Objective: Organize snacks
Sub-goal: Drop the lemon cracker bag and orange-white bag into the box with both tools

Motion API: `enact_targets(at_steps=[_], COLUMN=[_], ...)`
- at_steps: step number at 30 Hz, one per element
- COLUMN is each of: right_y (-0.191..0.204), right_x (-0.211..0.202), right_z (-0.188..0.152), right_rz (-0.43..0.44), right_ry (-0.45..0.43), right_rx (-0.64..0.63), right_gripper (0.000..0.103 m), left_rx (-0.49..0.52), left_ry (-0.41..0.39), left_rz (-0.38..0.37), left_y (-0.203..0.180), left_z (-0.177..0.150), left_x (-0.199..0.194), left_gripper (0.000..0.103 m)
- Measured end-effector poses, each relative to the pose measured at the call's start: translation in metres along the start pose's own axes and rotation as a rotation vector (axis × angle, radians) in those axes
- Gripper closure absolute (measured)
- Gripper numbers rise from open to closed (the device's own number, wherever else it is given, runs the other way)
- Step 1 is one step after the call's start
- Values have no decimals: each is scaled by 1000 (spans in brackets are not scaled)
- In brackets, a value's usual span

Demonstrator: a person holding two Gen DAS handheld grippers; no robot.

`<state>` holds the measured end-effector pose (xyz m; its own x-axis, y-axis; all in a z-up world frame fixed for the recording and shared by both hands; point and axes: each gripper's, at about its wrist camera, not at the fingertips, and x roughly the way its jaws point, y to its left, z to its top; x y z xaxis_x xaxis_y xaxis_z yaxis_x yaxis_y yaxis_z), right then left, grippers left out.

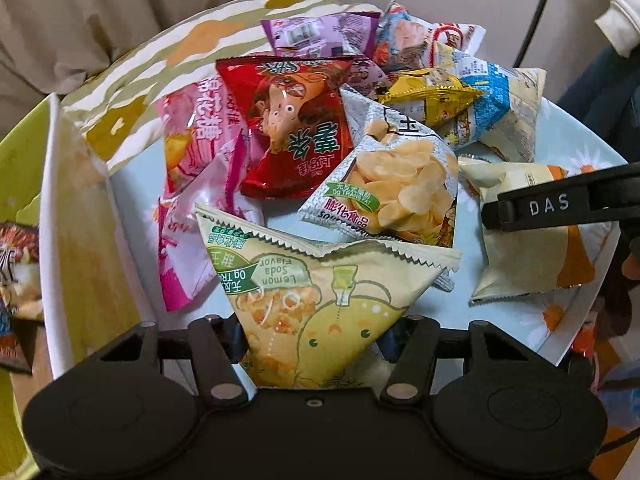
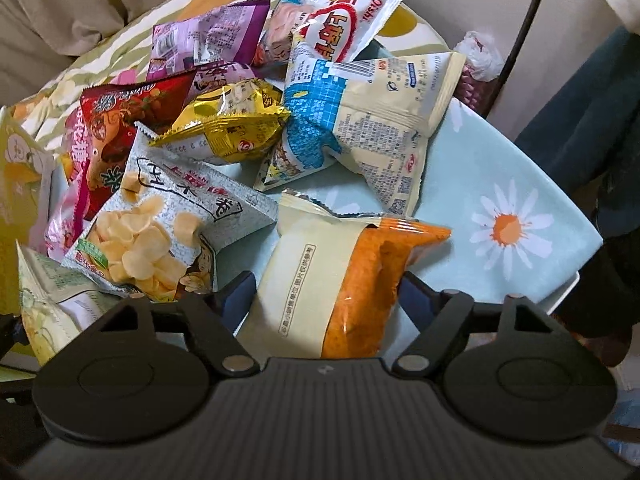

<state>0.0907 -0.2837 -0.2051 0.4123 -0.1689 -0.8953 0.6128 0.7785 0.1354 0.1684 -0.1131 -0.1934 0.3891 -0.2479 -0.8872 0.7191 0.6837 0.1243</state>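
A pile of small snack bags lies on a light blue daisy-print table point(image 2: 500, 184). My left gripper point(image 1: 320, 336) is shut on a green lemon soda snack bag point(image 1: 320, 296), which fills the space between its fingers. My right gripper point(image 2: 326, 300) is shut on a cream and orange snack bag point(image 2: 332, 276); it shows in the left wrist view point(image 1: 532, 248) with the right gripper's finger point(image 1: 560, 204) over it. Behind lie a grey chips bag point(image 1: 392, 184), a red bag point(image 1: 292, 128), a yellow bag point(image 2: 228, 128) and a blue and cream bag point(image 2: 372, 120).
A pink bag point(image 1: 192, 144) and a purple bag point(image 2: 208, 40) lie at the pile's left and back. A floral cushion point(image 1: 168, 60) sits behind the table. A white bin wall point(image 1: 68, 220) stands at the left, with a snack bag point(image 1: 16, 264) beyond it.
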Motion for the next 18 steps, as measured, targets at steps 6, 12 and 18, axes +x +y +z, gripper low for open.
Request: enact_targets(at_steps=[6,12,18], right_y=[-1,-9,-11], right_x=[-1,-17,-45], right_z=[0,2,8], right_rz=[23,66,123], right_ry=[-1,-28,-66], right_rx=[-56,-81,-128], right_gripper=[24,27,27], left_rx=[-56,-118,-205], left_ry=[-11,-41,-96], left_rz=[23,49,81], left_y=[0,-4,-8], left_z=[-6,-7,-7], left_x=[-8,-27,-58], left_gripper=[40,40,40])
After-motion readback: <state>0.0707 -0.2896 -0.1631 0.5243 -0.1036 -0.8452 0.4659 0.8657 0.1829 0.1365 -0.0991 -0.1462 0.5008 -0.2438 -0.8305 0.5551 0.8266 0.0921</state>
